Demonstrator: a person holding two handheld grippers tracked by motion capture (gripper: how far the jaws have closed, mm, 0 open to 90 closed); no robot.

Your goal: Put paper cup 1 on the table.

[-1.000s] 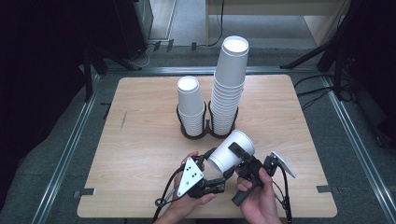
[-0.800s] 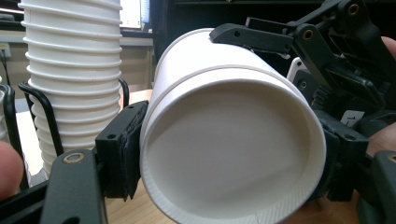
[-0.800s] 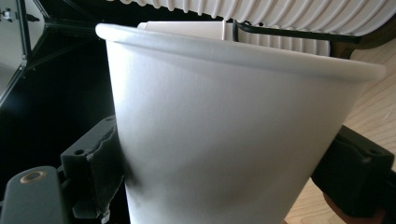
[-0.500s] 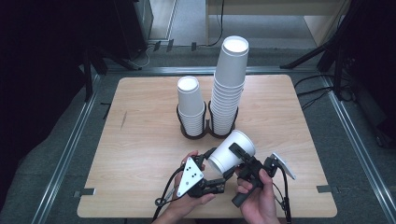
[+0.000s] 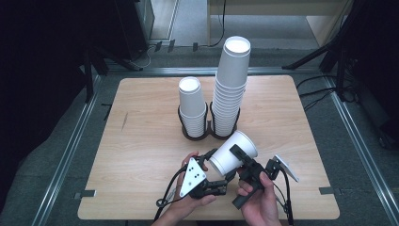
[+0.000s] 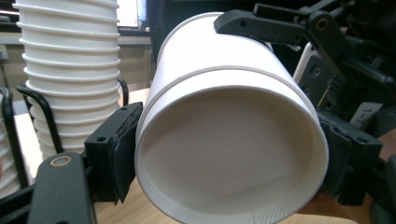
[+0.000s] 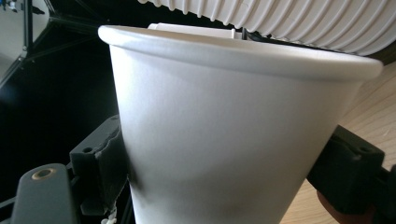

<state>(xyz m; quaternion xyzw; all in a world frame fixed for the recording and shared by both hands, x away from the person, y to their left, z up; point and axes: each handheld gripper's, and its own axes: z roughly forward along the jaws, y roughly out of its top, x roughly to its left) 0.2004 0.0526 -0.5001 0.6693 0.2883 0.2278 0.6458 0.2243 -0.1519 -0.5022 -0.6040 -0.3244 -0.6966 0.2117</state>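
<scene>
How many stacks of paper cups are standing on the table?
2: a short stack on the left and a tall stack on the right, side by side in black holders. One single cup is held apart.

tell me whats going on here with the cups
A person holds a two-jaw gripper in each hand over the near part of the wooden table. A single white paper cup is held tilted between them. The right gripper is clamped on the cup's wall, its jaws having just closed. The left gripper sits at the cup's base, its jaws just opening. Behind stand a short stack of cups and a tall stack in a black wire holder.
</scene>
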